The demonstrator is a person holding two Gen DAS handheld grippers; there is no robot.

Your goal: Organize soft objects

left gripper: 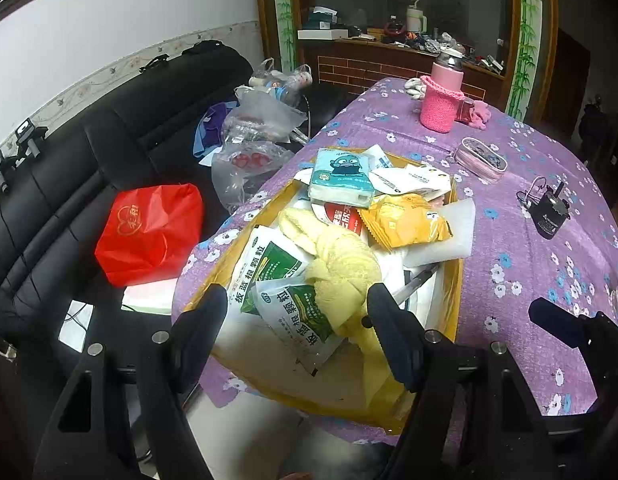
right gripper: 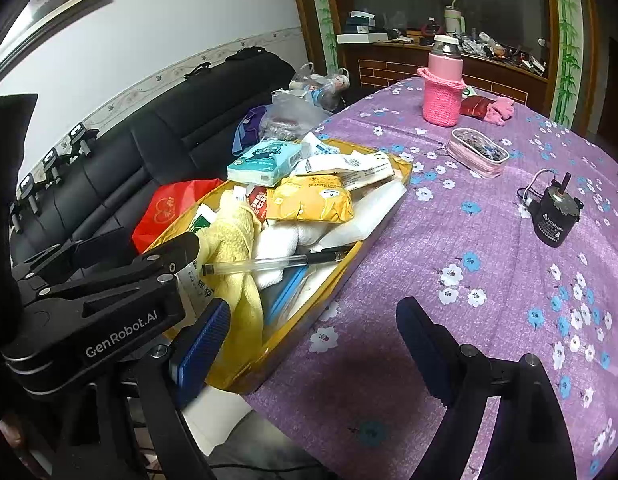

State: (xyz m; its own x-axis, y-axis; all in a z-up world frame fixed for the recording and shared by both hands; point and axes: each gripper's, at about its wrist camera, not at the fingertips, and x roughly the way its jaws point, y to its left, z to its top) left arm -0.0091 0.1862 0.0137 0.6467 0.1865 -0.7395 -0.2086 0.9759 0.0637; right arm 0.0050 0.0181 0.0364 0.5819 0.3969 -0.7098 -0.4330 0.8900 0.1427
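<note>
A shallow yellow cardboard tray (left gripper: pixel 455 280) sits on the purple flowered tablecloth (left gripper: pixel 529 248), piled with soft things: a yellow towel (left gripper: pixel 341 276), green-and-white sachets (left gripper: pixel 277 276), a tissue pack (left gripper: pixel 341 178) and a yellow packet (left gripper: pixel 409 220). My left gripper (left gripper: pixel 297 300) is open, its fingers on either side of the towel and sachets. In the right wrist view the tray (right gripper: pixel 403 176), towel (right gripper: pixel 233 232), tissue pack (right gripper: pixel 265 162) and a pen (right gripper: pixel 277 262) show. My right gripper (right gripper: pixel 313 320) is open and empty, low over the tray's near corner and the cloth.
A pink knitted bottle (right gripper: pixel 443 88), a pink pouch (right gripper: pixel 477 156) and a small black motor (right gripper: pixel 555 216) stand on the cloth. A black sofa (left gripper: pixel 69 184) at left holds a red bag (left gripper: pixel 149 234) and plastic bags (left gripper: pixel 253 132). A wooden cabinet (left gripper: pixel 389 56) stands behind.
</note>
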